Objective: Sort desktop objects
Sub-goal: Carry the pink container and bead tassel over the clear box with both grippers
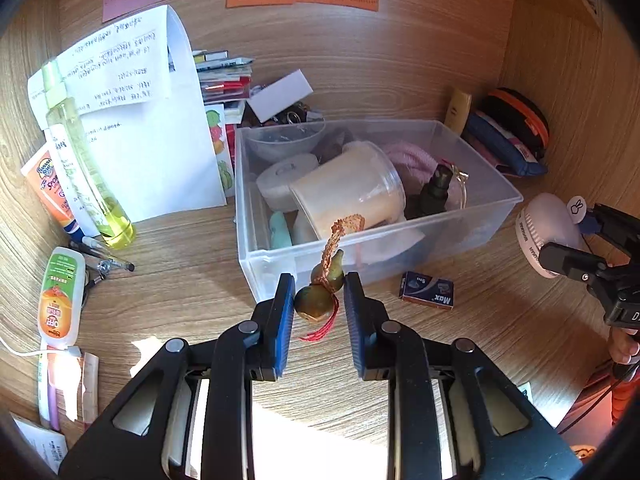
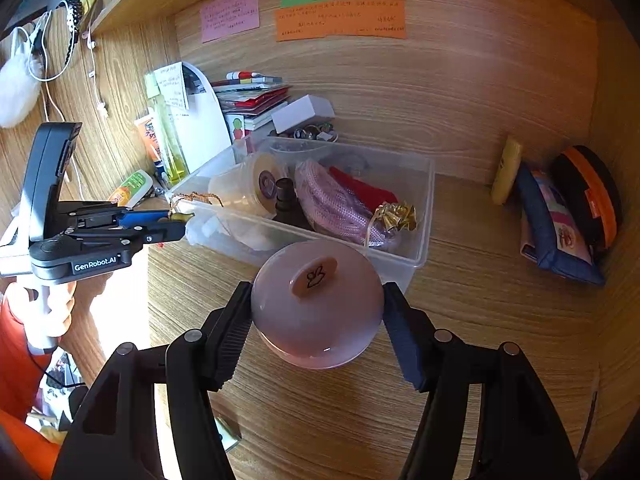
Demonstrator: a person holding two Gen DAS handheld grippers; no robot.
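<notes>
A small green gourd charm (image 1: 320, 300) is hanging between the fingers of the left gripper (image 1: 319, 304), just in front of the near wall of the clear plastic bin (image 1: 276, 268). The blue pads (image 1: 285, 312) are standing slightly wider than the charm's lower bulb: the left pad seems to be touching it, while a gap shows on the right side, so whether it is truly pinched cannot be told. Its braided cord (image 1: 334, 240) is rising stiffly toward the bin rim, and a red tassel (image 1: 318, 332) is trailing below.

The charm looks light, hard and smooth, so it is likely to slip or swivel; the waist between the two bulbs or the wider lower bulb seems the safest place to hold, rather than the cord.

To the right, the right gripper (image 2: 316, 320) is closing its fingers on the sides of a pale pink dome-shaped gadget (image 2: 316, 312) bearing a rabbit sticker (image 2: 314, 276), held above the desk (image 2: 480, 320) near the bin's front right corner. Its rounded, glossy shell is probably slippery, so a grip across the widest part suits it.

The bin is already holding a cream tub (image 1: 352, 188), a pink rope (image 2: 336, 204) and a dark bottle (image 1: 436, 192). A small blue box (image 1: 427, 290) is lying on the desk just beside the bin's front wall.
</notes>
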